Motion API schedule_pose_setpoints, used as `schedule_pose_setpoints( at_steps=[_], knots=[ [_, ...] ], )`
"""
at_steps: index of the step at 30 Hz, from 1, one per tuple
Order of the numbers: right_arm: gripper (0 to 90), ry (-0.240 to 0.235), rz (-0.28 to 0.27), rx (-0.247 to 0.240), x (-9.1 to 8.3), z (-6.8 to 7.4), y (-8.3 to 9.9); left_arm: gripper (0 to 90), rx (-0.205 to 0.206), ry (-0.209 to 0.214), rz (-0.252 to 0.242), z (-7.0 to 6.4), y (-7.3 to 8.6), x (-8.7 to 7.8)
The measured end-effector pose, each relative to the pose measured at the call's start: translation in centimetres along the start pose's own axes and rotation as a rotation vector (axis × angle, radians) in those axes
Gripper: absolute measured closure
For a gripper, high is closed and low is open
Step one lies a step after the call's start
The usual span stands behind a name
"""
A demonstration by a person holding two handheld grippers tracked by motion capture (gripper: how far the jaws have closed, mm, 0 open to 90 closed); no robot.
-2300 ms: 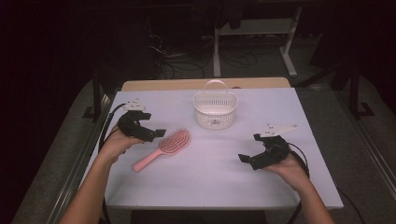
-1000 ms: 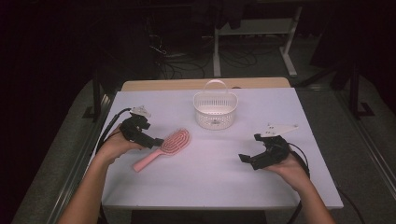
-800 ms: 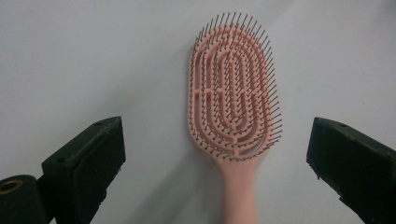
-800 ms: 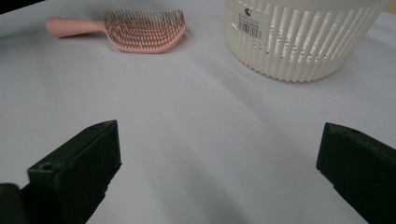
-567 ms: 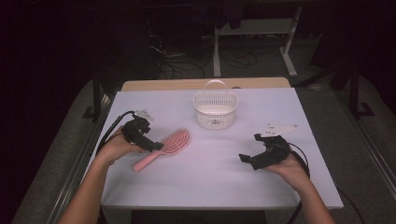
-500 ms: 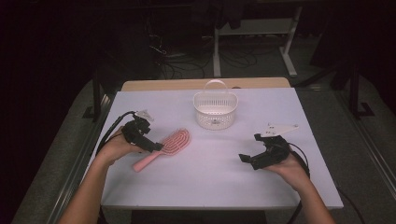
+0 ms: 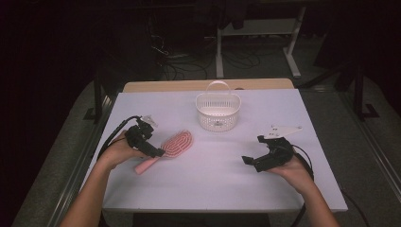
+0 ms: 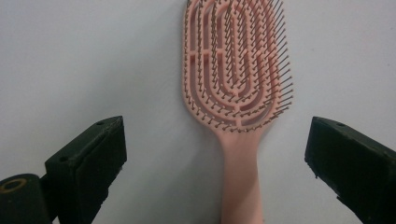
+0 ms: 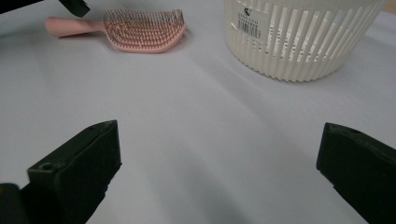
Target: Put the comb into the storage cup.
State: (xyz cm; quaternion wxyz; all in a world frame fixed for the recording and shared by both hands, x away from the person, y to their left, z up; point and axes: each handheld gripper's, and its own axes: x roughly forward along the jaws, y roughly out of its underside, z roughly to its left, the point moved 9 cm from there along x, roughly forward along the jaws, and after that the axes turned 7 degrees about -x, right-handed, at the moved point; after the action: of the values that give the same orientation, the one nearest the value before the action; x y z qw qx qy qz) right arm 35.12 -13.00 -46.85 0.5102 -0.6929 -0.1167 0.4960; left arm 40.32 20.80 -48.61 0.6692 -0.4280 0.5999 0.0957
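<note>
A pink hairbrush (image 7: 166, 150) lies bristles up on the white table (image 7: 208, 184), left of centre. My left gripper (image 7: 152, 150) hovers over its handle, open, one jaw on each side of the handle (image 8: 240, 177) without touching it. In the left gripper view the brush head (image 8: 236, 65) points away from me. A white slatted basket (image 7: 218, 111) with a handle stands at the back middle. My right gripper (image 7: 252, 161) rests open low over the table at the right, nothing between its jaws; its view shows the hairbrush (image 9: 135, 29) far left and the basket (image 9: 308, 37) at upper right.
A wooden strip (image 7: 203, 85) runs along the table's far edge. Dark floor, cables and a white stand (image 7: 257, 33) lie beyond the table. Bare tabletop stretches between the two grippers.
My left gripper has moved down and toward the brush, tilting until its jaws straddle the handle. The right gripper has stayed still.
</note>
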Motion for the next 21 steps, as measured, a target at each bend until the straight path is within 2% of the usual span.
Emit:
schedule_pose_setpoints(
  at_steps=[19,21],
  knots=[
    [0.0,0.001,0.001,0.001,0.0,0.0,0.0,9.0,0.011,-0.022,0.078,-0.2,1.0,1.1],
    [0.0,0.001,0.002,0.001,0.0,0.0,0.0,13.7,0.014,-0.018,0.084,-0.2,1.0,1.1]
  ],
)
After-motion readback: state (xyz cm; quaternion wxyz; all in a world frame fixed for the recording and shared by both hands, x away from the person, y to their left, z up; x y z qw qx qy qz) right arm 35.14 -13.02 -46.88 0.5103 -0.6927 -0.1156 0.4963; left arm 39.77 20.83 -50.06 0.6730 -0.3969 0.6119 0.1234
